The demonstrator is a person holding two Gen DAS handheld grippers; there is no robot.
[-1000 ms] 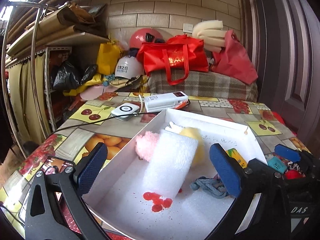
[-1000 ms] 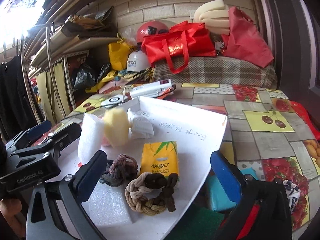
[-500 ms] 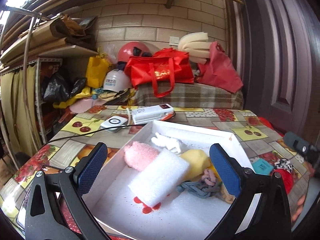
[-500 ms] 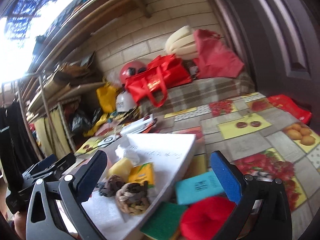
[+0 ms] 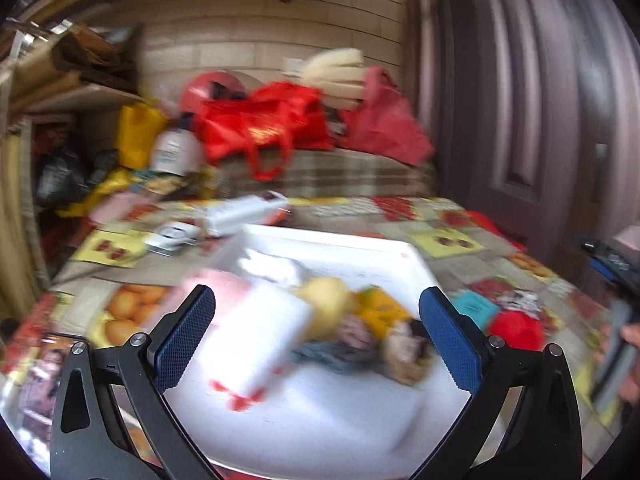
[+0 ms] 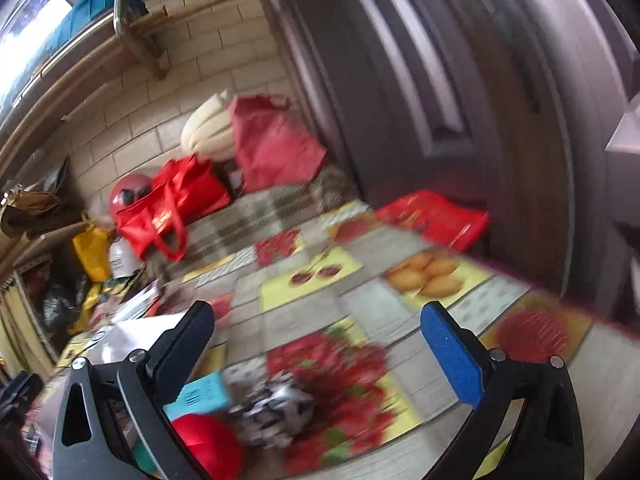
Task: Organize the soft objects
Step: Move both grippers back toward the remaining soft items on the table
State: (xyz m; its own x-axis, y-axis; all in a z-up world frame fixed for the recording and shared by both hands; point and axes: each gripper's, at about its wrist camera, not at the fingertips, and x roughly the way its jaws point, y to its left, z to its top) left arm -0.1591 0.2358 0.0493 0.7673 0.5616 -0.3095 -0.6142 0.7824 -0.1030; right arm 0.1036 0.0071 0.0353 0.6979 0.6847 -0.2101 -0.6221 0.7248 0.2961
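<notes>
Blur across both views, but enough to read the layout; found the right gripper (image 6: 316, 312) above the table (image 6: 360, 300) with jaws spread wide and nothing between them; found the left gripper (image 5: 316, 300) likewise spread and empty, poised over the near end of the white tray (image 5: 332, 240).

Counted three soft things outside the tray, on the table just off its right edge: a red ball (image 6: 208, 444), a teal pad (image 6: 200, 394) and a black-and-white cloth (image 6: 276, 404); placed all three low and to the left in the right wrist view, the cloth nearest the midline of the jaws, the ball partly behind the left finger; could not tell whether ball and pad touched.

Judged the right gripper the nearer one, since the left wrist view put the same trio well off to its right, beyond its right finger; judged the next move to call for a drop down and leftward by the right gripper; saw no clear long axis on ball or bunched cloth, so little need to turn the wrist; reckoned the flat pad harder to pinch.

Noted inside the tray a white foam block (image 5: 256, 336), a yellow sponge (image 5: 328, 308), a pink puff (image 5: 224, 280) and a knotted rope (image 5: 404, 352), crowded toward the middle.
</notes>
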